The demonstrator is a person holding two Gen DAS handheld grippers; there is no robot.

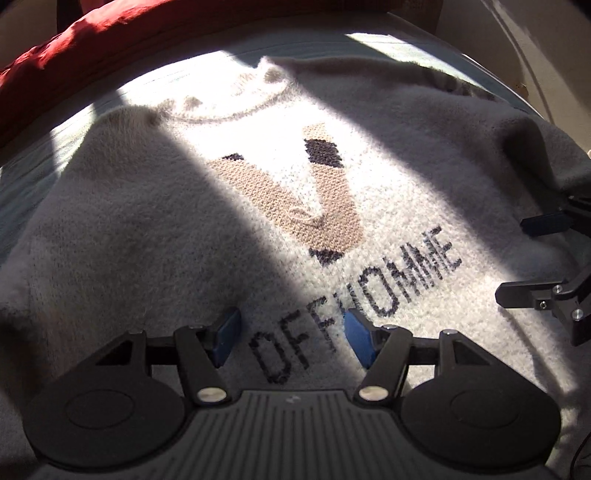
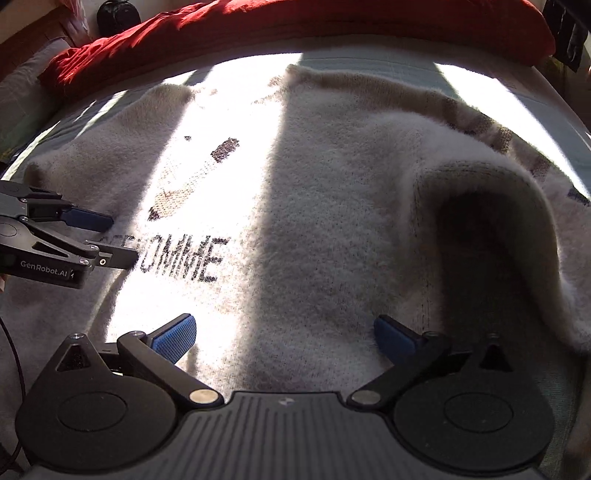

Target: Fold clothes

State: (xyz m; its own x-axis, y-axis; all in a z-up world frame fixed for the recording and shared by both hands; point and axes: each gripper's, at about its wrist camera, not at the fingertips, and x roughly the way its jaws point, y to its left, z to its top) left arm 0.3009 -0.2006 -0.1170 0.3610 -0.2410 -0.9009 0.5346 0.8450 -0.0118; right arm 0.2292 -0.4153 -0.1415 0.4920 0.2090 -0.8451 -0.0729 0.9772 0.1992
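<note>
While one fuzzy cream knitted sweater point(image 1: 388, 192) with a tan and dark motif and dark lettering lies front-up across the pale bed sheet point(image 1: 33, 173), its right side is doubled over the body in a raised loop of fabric point(image 2: 491, 236) near the right edge of the bed. Behind it, along the far edge, sits one bunched red blanket point(image 2: 258, 33).

Two grippers are at work. The left gripper point(image 1: 291, 338) hovers over the lettering with its blue pads point(image 1: 360, 341) moderately spread and nothing between them. The right gripper point(image 2: 284, 338) is spread as wide as it goes, also empty, just beside the loop.

The risk, as I judge it, lies in that loop: it stands hollow and unpressed, so it may spring open or slump crooked once the next fold begins, leaving a lopsided bundle. The knit is thick and fluffy, so a shallow pinch could catch only the top layer and drag it off the one beneath. Harsh sun and deep shadow hide the sweater's left sleeve, which is possibly tucked under.
</note>
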